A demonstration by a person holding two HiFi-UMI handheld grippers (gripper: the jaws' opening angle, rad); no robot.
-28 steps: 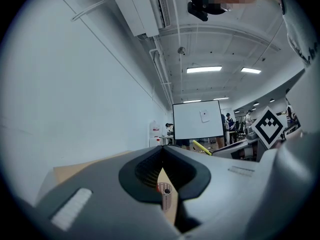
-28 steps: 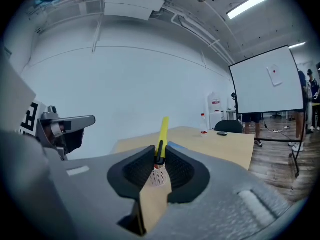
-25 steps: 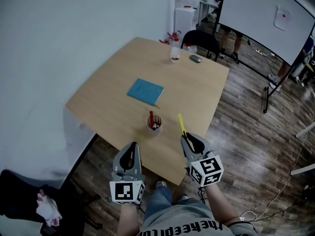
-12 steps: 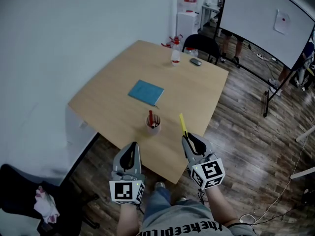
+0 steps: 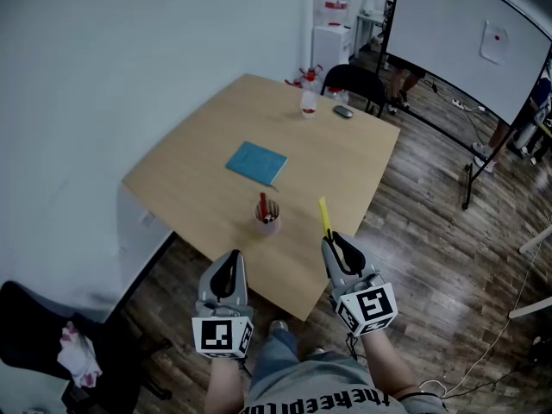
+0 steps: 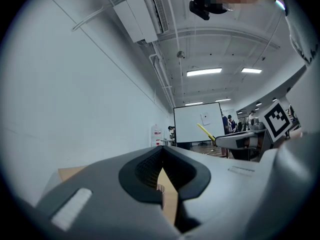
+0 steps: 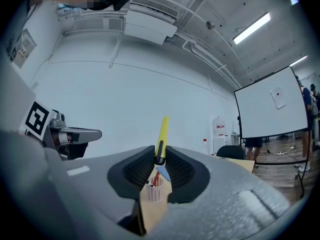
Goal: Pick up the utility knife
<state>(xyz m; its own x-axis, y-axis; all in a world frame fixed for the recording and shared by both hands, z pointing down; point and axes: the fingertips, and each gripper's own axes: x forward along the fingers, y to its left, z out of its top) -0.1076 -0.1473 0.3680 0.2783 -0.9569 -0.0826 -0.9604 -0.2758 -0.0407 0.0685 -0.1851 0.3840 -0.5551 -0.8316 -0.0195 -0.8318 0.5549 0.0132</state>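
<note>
Since my right gripper (image 5: 329,238), clamped on the yellow utility knife (image 5: 324,216), has risen above the table (image 5: 198,145), the pick-up looks done.

Over 1 second the right gripper (image 5: 332,241) drifts slightly right and nearer the person in the head view, so the utility knife (image 5: 325,218) in its jaws sits further from the pen cup (image 5: 267,216). The view shifts too: the table (image 5: 328,162) slides lower, and the water jug (image 5: 335,3) shows more fully.
</note>
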